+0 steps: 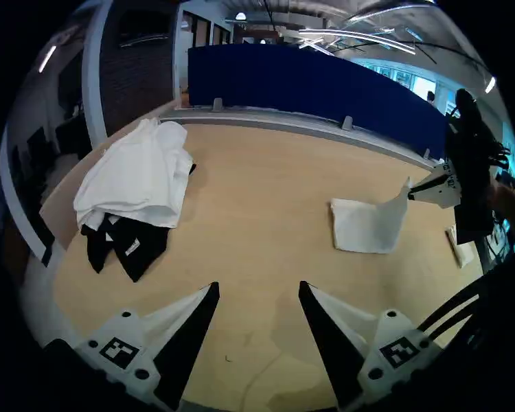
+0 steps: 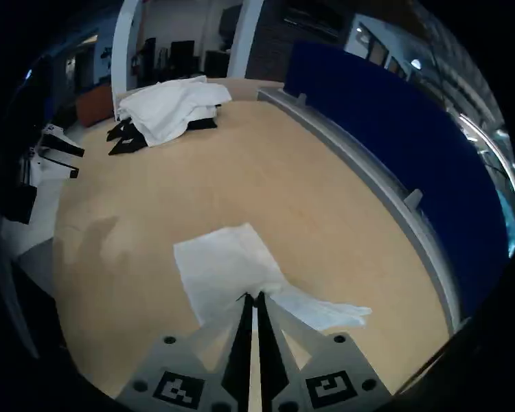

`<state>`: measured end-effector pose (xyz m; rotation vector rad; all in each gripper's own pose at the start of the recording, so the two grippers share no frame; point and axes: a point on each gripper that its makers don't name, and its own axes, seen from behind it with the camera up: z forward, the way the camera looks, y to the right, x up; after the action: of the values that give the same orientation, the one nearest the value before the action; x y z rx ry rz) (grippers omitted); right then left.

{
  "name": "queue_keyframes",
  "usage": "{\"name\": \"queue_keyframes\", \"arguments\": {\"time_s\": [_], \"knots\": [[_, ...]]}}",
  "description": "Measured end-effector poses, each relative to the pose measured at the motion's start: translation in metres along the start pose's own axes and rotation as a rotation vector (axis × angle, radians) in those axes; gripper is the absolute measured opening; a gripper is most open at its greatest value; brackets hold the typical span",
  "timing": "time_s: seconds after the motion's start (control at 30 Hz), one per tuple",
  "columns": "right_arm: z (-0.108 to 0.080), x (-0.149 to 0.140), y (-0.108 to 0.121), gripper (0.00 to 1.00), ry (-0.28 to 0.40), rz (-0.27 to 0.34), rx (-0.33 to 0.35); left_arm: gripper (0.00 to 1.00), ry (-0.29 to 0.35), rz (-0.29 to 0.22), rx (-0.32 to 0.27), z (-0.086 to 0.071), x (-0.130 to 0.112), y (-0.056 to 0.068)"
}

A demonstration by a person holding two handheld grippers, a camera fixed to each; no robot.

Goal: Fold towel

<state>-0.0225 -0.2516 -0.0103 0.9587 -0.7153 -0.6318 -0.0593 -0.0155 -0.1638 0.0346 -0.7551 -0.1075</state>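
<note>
Pinching one corner of the white towel [image 2: 220, 271], the right gripper [image 2: 253, 300] has its fingers pressed narrow on the cloth, the corner raised off the counter [image 2: 189, 178]. The left gripper [image 1: 257, 288] hovers with fingers wide, empty. A heap of clothes [image 1: 137, 178] lies well apart.

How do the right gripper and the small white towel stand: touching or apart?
Touching. The right gripper view shows the right gripper closed on a raised fold of the towel, with the cloth pinched between both fingers.
</note>
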Motion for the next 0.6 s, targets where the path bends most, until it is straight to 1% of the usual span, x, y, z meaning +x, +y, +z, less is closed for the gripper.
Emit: {"name": "queue_keyframes", "arguments": {"time_s": [0.1, 0.2, 0.3, 0.4, 0.5, 0.6], "knots": [[0.018, 0.011, -0.018, 0.05, -0.002, -0.024, 0.036, 0.85, 0.01, -0.009, 0.011, -0.006, 0.0, -0.004], [0.04, 0.019, -0.036, 0.04, -0.009, -0.036, 0.07, 0.85, 0.016, -0.016, 0.023, -0.011, -0.001, -0.009], [0.065, 0.02, -0.053, 0.04, -0.024, -0.034, 0.102, 0.85, 0.017, -0.021, 0.033, -0.014, -0.005, -0.012], [0.085, 0.015, -0.07, 0.04, -0.05, -0.018, 0.142, 0.86, 0.015, -0.028, 0.042, -0.016, -0.009, -0.014], [0.097, 0.008, -0.079, 0.04, -0.077, -0.007, 0.164, 0.85, 0.015, -0.038, 0.046, -0.017, -0.011, -0.014], [0.101, 0.004, -0.082, 0.05, -0.085, -0.003, 0.168, 0.85, 0.014, -0.048, 0.043, -0.016, -0.011, -0.013]]}}
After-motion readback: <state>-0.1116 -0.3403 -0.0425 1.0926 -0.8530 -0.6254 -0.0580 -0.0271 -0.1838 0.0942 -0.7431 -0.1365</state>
